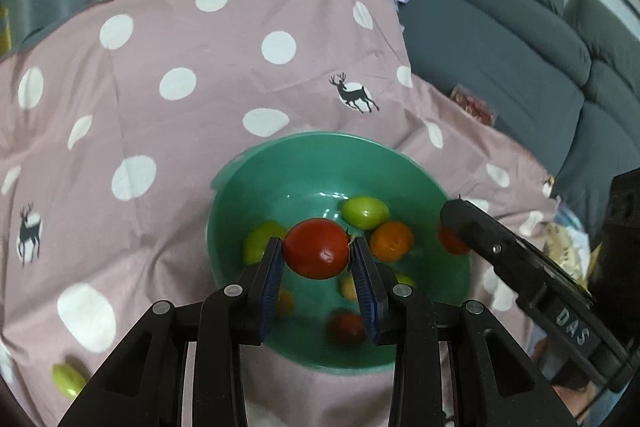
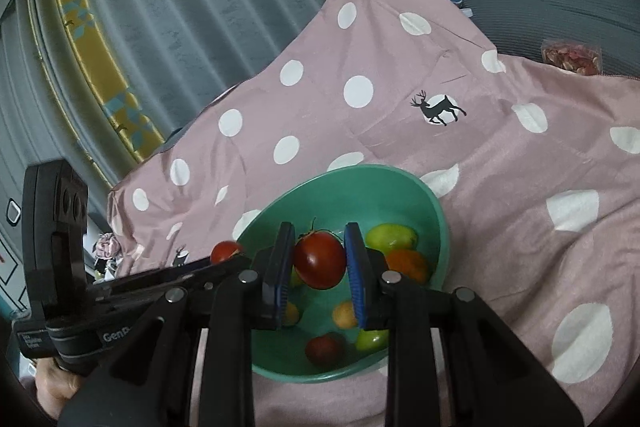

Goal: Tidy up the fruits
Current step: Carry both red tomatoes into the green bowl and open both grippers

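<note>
your left gripper (image 1: pixel 316 251) jaws clamp a red tomato (image 1: pixel 316 249) over the green bowl (image 1: pixel 280 163) at lower centre; your right gripper (image 2: pixel 320 255) jaws pinch another red tomato (image 2: pixel 319 259) above the same bowl's rim. bare pink cloth (image 1: pixel 160 131) fills the upper left; a green fruit (image 1: pixel 68 381) lies at lower left.

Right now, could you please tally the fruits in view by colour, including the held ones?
Red fruit: 3
Green fruit: 4
Orange fruit: 1
Yellow fruit: 2
Total: 10
</note>
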